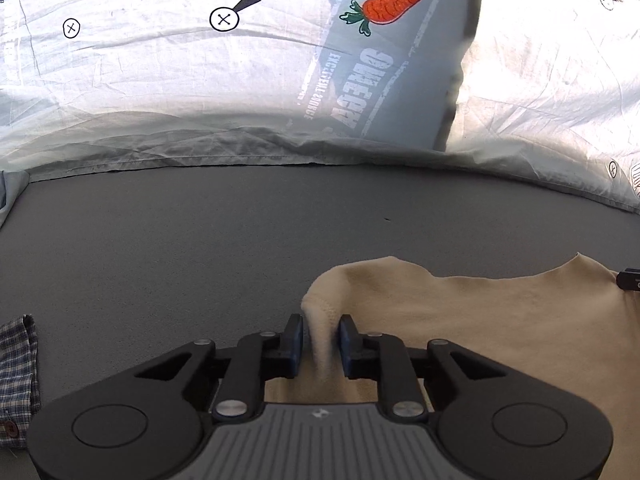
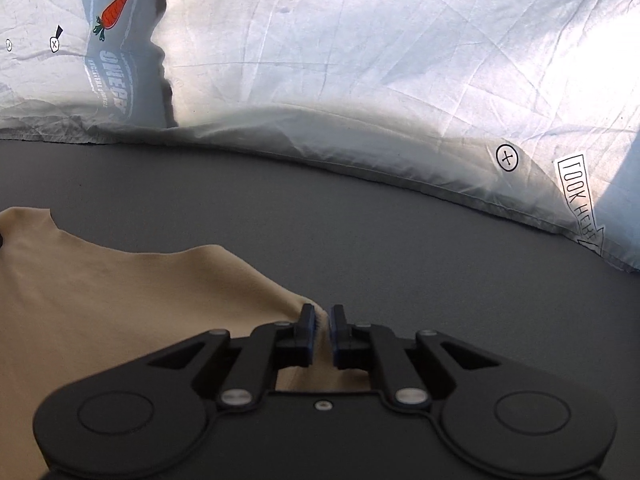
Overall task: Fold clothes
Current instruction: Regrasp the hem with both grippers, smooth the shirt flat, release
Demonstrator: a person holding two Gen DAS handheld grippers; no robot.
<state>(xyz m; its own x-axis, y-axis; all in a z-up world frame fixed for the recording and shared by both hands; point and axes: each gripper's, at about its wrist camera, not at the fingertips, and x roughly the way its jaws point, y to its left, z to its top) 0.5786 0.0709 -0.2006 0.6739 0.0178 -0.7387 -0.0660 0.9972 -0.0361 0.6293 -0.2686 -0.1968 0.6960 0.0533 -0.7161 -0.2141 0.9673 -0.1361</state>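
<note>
A beige garment [image 1: 500, 320] lies on a dark grey surface [image 1: 200, 248]. One upper corner of it stands up as a bunched fold between the blue pads of my left gripper [image 1: 322, 336], which is shut on it. In the right wrist view the same beige garment [image 2: 100, 300] spreads to the left. Its near right corner runs up into my right gripper [image 2: 323, 320], whose pads are almost together and shut on that thin edge of cloth. Both grippers sit low over the grey surface [image 2: 440, 260].
A crumpled white printed sheet [image 1: 160, 80] borders the far side of the grey surface. A grey pillow with an orange carrot print [image 1: 380, 60] [image 2: 116, 52] rests on the sheet. A blue plaid shirt [image 1: 16, 368] lies at the near left edge.
</note>
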